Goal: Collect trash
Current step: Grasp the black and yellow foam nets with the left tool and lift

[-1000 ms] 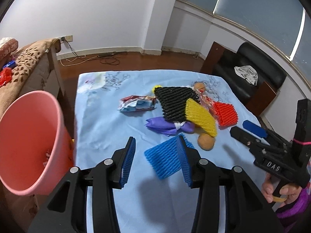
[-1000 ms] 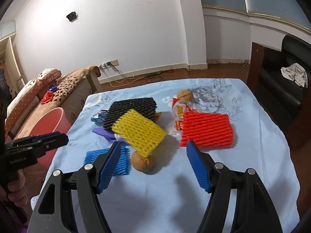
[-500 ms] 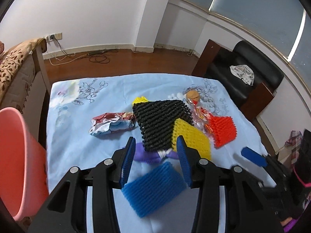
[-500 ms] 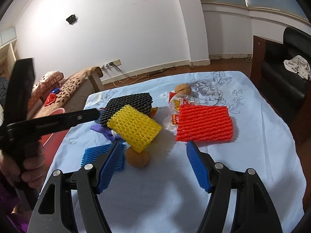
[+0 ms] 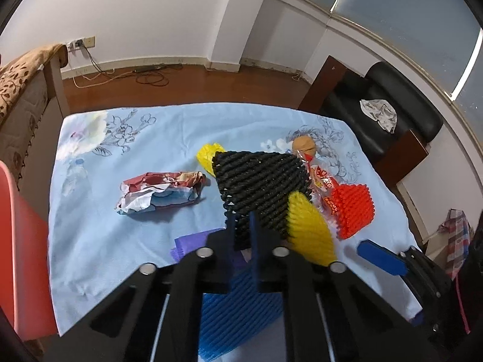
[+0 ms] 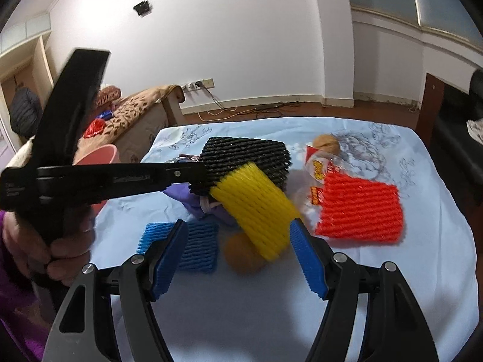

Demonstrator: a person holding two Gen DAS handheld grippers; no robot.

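My left gripper (image 5: 241,229) is shut on the near corner of the black foam net (image 5: 261,184); in the right wrist view it (image 6: 199,181) reaches in from the left to the same net (image 6: 244,158). A yellow foam net (image 6: 255,208) leans on the black one. A blue foam net (image 6: 193,246), a red foam net (image 6: 359,209), a purple wrapper (image 6: 184,194), a crumpled snack wrapper (image 5: 160,193) and a round brown fruit (image 6: 243,252) lie on the blue tablecloth (image 5: 120,150). My right gripper (image 6: 238,259) is open and empty over the near side.
A pink bucket (image 5: 21,253) stands off the table's left edge. A red-and-clear snack bag (image 6: 320,172) and a walnut (image 6: 326,143) lie at the far side. A black armchair (image 5: 389,120) stands to the right, a sofa (image 6: 135,117) to the left.
My left gripper moved forward over the blue net and closed on the black net's corner. My right gripper stayed open and shifted slightly closer to the yellow net.
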